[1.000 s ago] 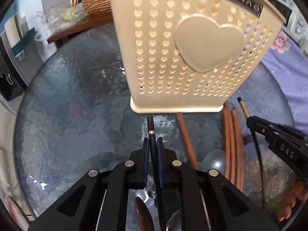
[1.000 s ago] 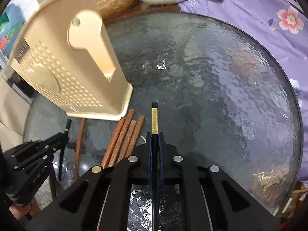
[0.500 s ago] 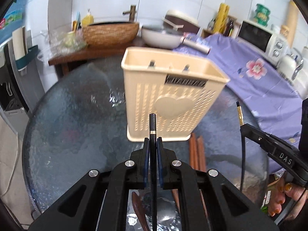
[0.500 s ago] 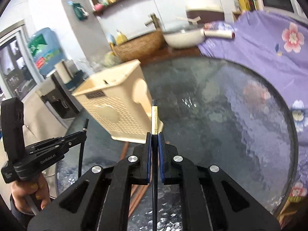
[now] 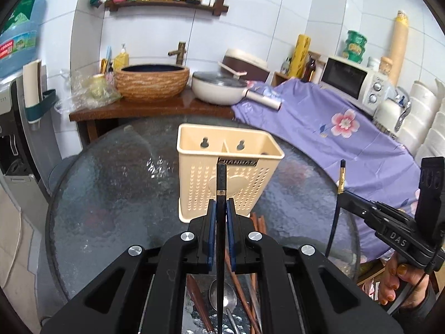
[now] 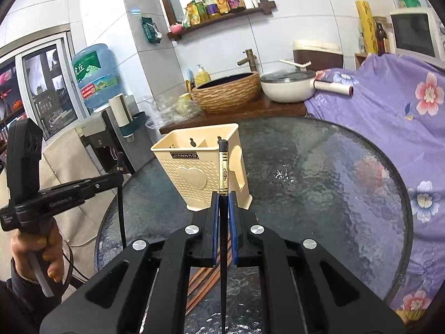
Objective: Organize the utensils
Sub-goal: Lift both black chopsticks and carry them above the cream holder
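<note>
Both grippers clamp a black chopstick each — left gripper (image 5: 219,210), right gripper (image 6: 223,203) — held above the bench (image 5: 116,194), short of the beige holder (image 5: 228,172). Tip points down, lower into one compartment — clear the rim.

Beige holder (image 5: 222,178) upright; 2 black chopsticks (image 5: 221,183) (image 6: 223,178) raised.

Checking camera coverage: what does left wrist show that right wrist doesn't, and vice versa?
Left wrist only: a metal spoon lying on the table beneath the left gripper, and the white microwave's front.

Right wrist only: the blue water-cooler bottle in full.

Both: the beige perforated plastic utensil holder, the round textured glass table, loose reddish-brown wooden chopsticks, and each gripper shut on a black chopstick, including the right gripper.
</note>
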`<control>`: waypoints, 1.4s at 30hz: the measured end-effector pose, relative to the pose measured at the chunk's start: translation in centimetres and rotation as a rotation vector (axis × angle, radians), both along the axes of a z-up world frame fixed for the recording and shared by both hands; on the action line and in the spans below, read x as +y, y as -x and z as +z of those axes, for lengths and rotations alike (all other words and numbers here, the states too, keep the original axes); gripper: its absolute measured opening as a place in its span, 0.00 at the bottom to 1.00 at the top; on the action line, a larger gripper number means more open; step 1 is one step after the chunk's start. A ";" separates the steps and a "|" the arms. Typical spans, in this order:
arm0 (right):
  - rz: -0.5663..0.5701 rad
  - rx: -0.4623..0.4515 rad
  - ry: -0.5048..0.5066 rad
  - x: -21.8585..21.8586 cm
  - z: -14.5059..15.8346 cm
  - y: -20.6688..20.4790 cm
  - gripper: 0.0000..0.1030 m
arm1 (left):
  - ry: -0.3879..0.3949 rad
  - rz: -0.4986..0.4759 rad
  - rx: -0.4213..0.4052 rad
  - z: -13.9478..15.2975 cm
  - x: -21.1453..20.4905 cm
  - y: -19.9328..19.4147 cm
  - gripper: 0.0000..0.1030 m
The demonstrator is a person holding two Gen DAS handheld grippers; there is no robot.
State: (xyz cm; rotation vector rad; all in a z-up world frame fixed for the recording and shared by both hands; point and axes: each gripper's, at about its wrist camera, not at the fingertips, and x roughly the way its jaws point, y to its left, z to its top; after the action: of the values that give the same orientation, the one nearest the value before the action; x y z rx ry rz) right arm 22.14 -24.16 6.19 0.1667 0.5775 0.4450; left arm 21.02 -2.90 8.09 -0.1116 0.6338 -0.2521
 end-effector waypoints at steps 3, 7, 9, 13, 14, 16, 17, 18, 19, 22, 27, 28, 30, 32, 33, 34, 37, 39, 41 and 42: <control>0.020 -0.012 -0.001 0.1 0.8 0.7 0.07 | -0.003 -0.011 -0.030 1.0 0.0 0.9 0.07; 0.045 -0.025 0.008 0.5 1.4 1.5 0.07 | -0.002 -0.018 -0.056 1.6 0.4 1.8 0.07; 0.058 -0.033 0.016 0.8 1.7 1.9 0.07 | -0.001 -0.024 -0.063 1.8 0.4 2.2 0.07; 0.068 -0.046 0.026 1.1 2.3 2.5 0.07 | -0.009 -0.029 -0.078 2.2 0.5 2.7 0.07; 0.068 -0.049 0.028 1.2 2.4 2.6 0.07 | -0.009 -0.030 -0.079 2.2 0.5 2.7 0.07; 0.072 -0.050 0.031 1.4 2.5 2.6 0.07 | -0.003 -0.036 -0.079 2.4 0.6 2.8 0.07; 0.073 -0.050 0.035 1.5 2.6 2.7 0.07 | -0.002 -0.040 -0.080 2.5 0.6 2.8 0.07; 0.073 -0.053 0.037 1.6 2.7 2.6 0.07 | -0.002 -0.041 -0.081 2.6 0.7 2.9 0.07; 0.073 -0.054 0.037 1.7 2.8 2.6 0.07 | -0.006 -0.042 -0.086 2.8 0.6 2.9 0.07; 0.074 -0.053 0.031 1.8 3.2 2.4 0.07 | -0.011 -0.047 -0.093 3.2 0.5 3.0 0.07; 0.083 -0.058 0.038 2.1 4.2 2.1 0.07 | -0.014 -0.059 -0.103 4.1 0.3 2.9 0.07; 0.086 -0.057 0.036 2.2 4.4 2.0 0.07 | -0.013 -0.063 -0.104 4.2 0.3 2.9 0.07; 0.093 -0.057 0.030 2.3 5.1 1.7 0.07 | -0.008 -0.071 -0.108 4.8 0.3 2.8 0.07; 0.099 -0.059 0.030 2.4 5.8 1.5 0.07 | -0.009 -0.075 -0.116 5.5 0.3 2.7 0.07; 0.102 -0.066 0.025 2.5 6.3 1.5 0.07 | -0.009 -0.075 -0.121 5.9 0.3 2.6 0.07; 0.108 -0.072 0.020 2.6 7.0 1.4 0.07 | -0.011 -0.077 -0.130 6.7 0.3 2.4 0.07; 0.117 -0.081 0.012 2.9 8.6 1.0 0.07 | -0.016 -0.079 -0.156 8.6 0.3 2.0 0.07; 0.117 -0.091 0.004 3.0 10.1 0.4 0.07 | -0.023 -0.072 -0.184 10.2 0.3 1.7 0.07; 0.114 -0.109 0.003 3.1 11.5 0.1 0.07 | -0.030 -0.062 -0.206 11.5 0.4 1.5 0.07; 0.113 -0.115 0.005 3.2 12.2 -0.2 0.07 | -0.036 -0.055 -0.217 12.2 0.4 1.2 0.07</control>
State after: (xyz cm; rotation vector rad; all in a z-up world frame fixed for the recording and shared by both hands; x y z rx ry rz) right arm 22.31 -20.91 18.38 0.1033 0.4762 0.5591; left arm 19.80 -2.46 20.29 -0.0319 0.4261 -0.3009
